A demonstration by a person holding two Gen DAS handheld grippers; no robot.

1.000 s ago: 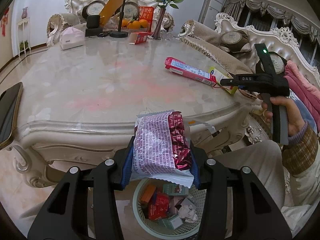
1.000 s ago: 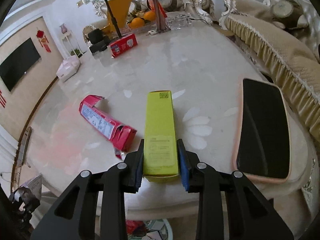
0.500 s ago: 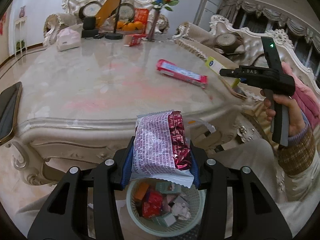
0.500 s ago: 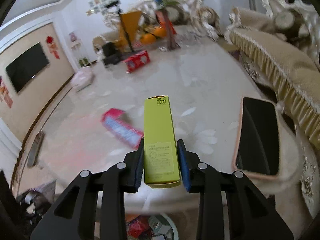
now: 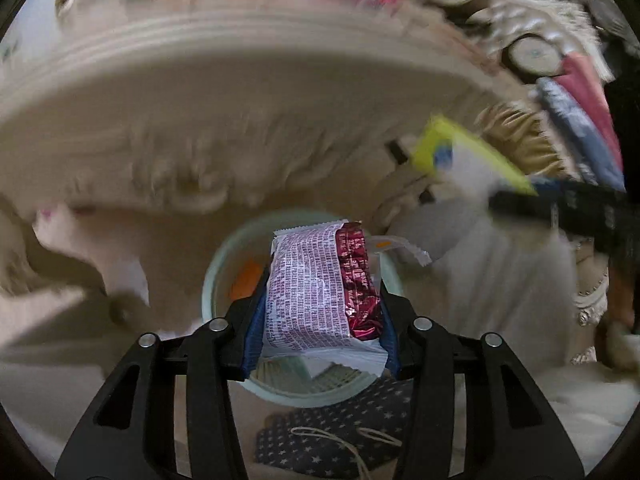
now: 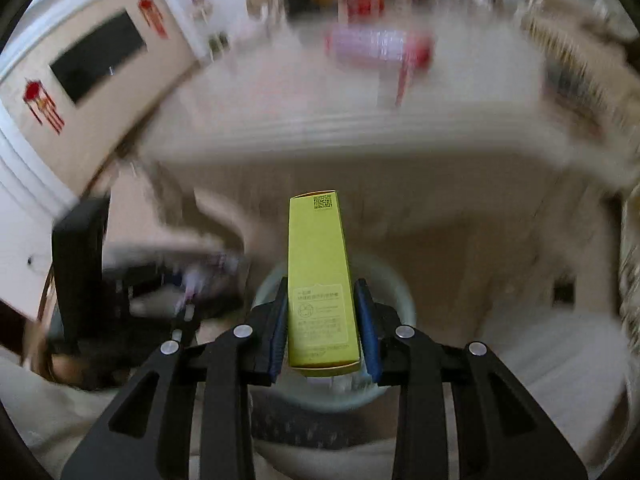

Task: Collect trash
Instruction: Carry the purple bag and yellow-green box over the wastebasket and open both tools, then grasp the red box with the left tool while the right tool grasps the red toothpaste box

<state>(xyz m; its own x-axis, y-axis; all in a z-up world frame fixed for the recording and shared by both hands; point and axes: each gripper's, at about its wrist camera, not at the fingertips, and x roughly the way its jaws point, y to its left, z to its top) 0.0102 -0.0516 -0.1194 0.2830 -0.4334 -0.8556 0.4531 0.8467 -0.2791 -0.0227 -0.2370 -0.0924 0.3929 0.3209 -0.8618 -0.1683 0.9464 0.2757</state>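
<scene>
Trash bin (image 5: pixel 212 280) part-filled; left gripper (image 5: pixel 320 316), jaws just easing apart, holds wrapper (image 5: pixel 316 284); right gripper (image 6: pixel 324 320) clamps yellow box (image 6: pixel 320 280); 1 red packet (image 6: pixel 380 46) left on table (image 6: pixel 360 128).

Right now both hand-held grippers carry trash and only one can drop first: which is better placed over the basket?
Left: its hand-held gripper holds the snack wrapper directly above the basket.

— How do my two look?
— Left hand-held gripper (image 5: pixel 320 316) tilts steeply down; its jaws have just been opening a little, the wrapper (image 5: pixel 316 284) between them. Right hand-held gripper (image 6: pixel 322 328) tilts down too, clamped on the yellow box (image 6: pixel 320 280).
</scene>
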